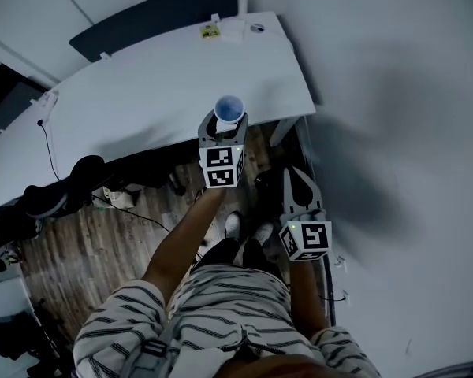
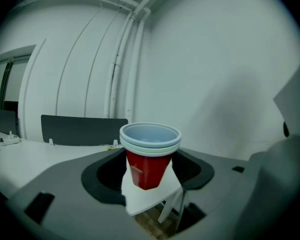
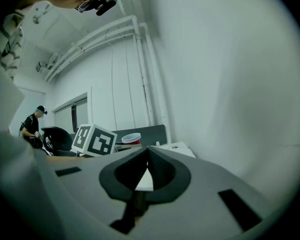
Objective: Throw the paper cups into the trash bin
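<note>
My left gripper [image 1: 227, 126] is shut on a stack of red paper cups [image 2: 150, 154] with pale rims, held upright above the front edge of the white table [image 1: 142, 85]. In the head view the cups [image 1: 229, 109] show as a blue-white circle at the gripper's tip. The right gripper view catches the same cups [image 3: 131, 138] beyond the left gripper's marker cube [image 3: 95, 140]. My right gripper [image 1: 298, 181] hangs lower, beside the table's right end, its jaws shut with nothing between them. No trash bin is visible.
A dark partition panel [image 1: 154, 18] lines the table's far edge. Small items [image 1: 210, 31] lie at the far right corner. A black chair [image 1: 59, 187] and cables stand on the wooden floor at left. A white wall [image 1: 394, 93] fills the right side. A person stands far off [image 3: 32, 126].
</note>
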A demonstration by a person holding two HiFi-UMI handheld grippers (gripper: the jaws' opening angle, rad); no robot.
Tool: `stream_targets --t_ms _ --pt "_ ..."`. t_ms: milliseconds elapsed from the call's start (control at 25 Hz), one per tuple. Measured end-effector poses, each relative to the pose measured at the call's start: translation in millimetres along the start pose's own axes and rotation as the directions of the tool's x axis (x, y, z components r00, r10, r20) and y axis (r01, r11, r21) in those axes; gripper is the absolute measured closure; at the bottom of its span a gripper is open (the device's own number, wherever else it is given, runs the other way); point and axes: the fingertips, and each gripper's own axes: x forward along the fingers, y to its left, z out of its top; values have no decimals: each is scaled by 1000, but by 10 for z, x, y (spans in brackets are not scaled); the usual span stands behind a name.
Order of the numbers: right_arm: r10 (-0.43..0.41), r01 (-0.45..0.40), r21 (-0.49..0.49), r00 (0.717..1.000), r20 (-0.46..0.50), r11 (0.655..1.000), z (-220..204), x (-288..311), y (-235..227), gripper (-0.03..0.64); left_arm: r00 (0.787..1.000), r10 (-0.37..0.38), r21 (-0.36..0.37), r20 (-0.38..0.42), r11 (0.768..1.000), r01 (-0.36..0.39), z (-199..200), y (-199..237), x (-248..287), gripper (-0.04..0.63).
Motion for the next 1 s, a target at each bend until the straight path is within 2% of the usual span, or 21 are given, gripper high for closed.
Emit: stream_targets --t_ms 280,600,1000 --pt "4 -4 -33 1000 11 999 175 -104 68 598 999 -28 -15 17 999 29 167 -134 -320 295" --pt "-5 7 -40 999 40 999 344 -196 47 600 996 -76 37 38 996 75 390 -321 -573 295" --pt "-21 24 -43 997 70 999 428 -341 37 600 992 -112 11 63 994 112 538 -558 -914 295"
